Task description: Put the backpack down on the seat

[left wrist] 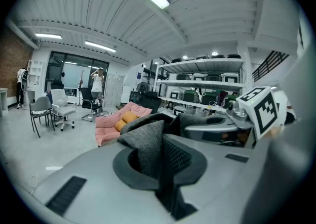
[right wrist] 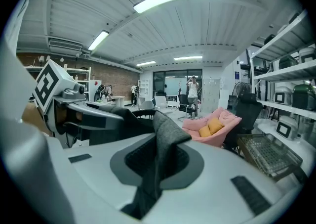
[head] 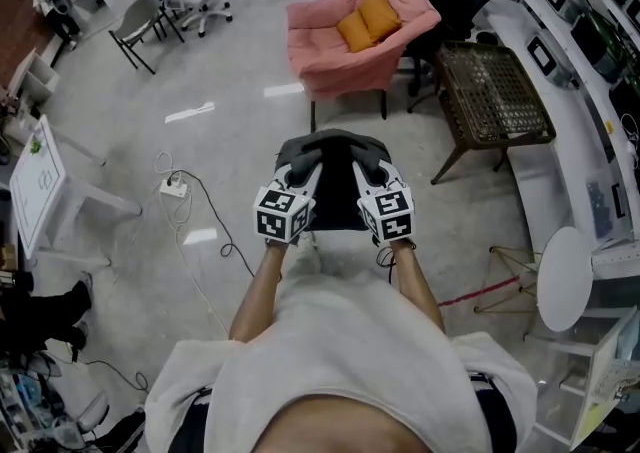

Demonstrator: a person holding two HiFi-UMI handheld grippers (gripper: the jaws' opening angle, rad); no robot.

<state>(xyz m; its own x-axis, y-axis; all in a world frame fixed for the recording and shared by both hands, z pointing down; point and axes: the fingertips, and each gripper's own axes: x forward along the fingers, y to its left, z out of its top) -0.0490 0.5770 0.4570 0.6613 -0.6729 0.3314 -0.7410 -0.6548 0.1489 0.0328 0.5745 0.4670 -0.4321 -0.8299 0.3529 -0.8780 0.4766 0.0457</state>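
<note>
backpack (head: 334, 191): is held in the air over the floor (head: 230, 151) | left gripper (head: 303, 173), right gripper (head: 372, 173): fingers are clamped on its grey fabric | seat (head: 325, 56): is seen straight ahead, well apart, equally near to both grippers

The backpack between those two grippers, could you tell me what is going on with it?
A person carries the backpack in front of them with the left gripper and the right gripper, each with jaws shut on a fold of its grey fabric. It hangs above the floor. The pink armchair with orange cushions stands ahead, and the backpack is not yet on its seat.
</note>
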